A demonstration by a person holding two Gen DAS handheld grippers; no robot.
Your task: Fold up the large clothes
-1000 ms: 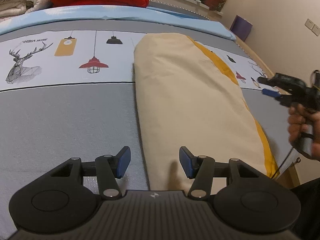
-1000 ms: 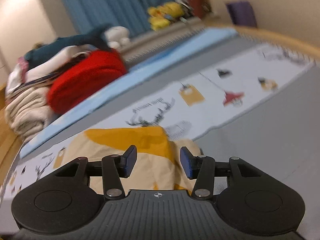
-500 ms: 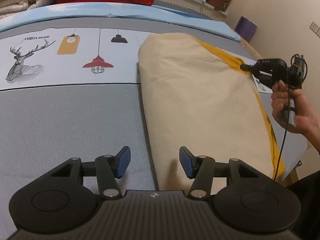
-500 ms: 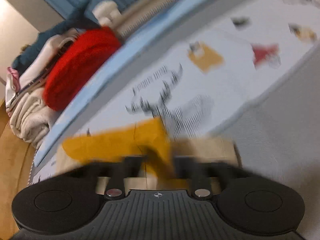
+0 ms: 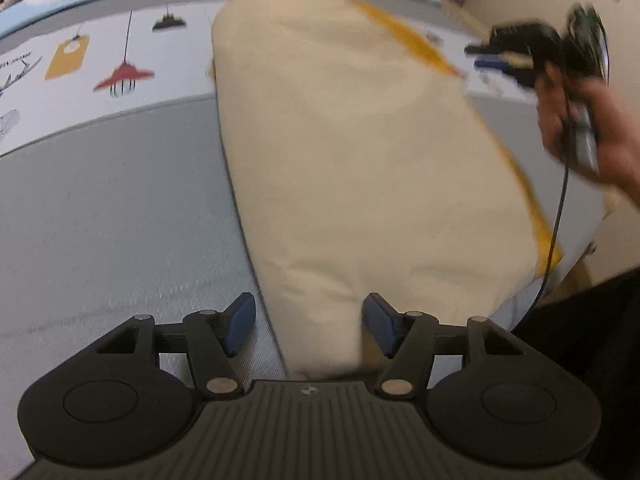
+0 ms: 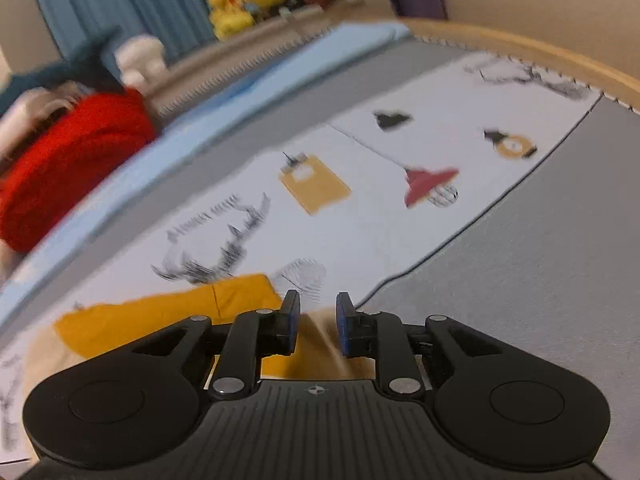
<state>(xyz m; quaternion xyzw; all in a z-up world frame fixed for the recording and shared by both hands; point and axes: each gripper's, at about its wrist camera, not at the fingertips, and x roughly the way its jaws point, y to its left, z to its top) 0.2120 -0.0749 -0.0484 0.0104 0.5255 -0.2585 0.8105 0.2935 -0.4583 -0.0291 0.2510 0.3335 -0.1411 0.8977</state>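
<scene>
A large cream garment [image 5: 360, 140] with an orange-yellow edge lies folded lengthwise on the bed. My left gripper [image 5: 308, 308] hangs over its near end with the jaws opening. The cloth's near corner lies between the fingers, and the pads do not press on it. A hand [image 5: 580, 128] holds my right gripper [image 5: 480, 58] above the garment's far right edge. In the right wrist view the right gripper [image 6: 318, 304] has a narrow gap and its jaws are opening. The orange-yellow part of the garment [image 6: 168, 320] lies just below and left of it, not pinched.
The bed cover [image 5: 100, 220] is grey with a white band of printed lamps and deer. A red blanket [image 6: 68, 160] and folded bedding are piled at the far end. Yellow plush toys [image 6: 240, 8] sit on a ledge. A wooden bed rail [image 6: 520, 52] borders the bed.
The left gripper has moved closer to the garment's near end and its jaws stand wider. The right gripper shut over the orange-yellow edge, then parted slightly, and has moved along the garment's right side.
</scene>
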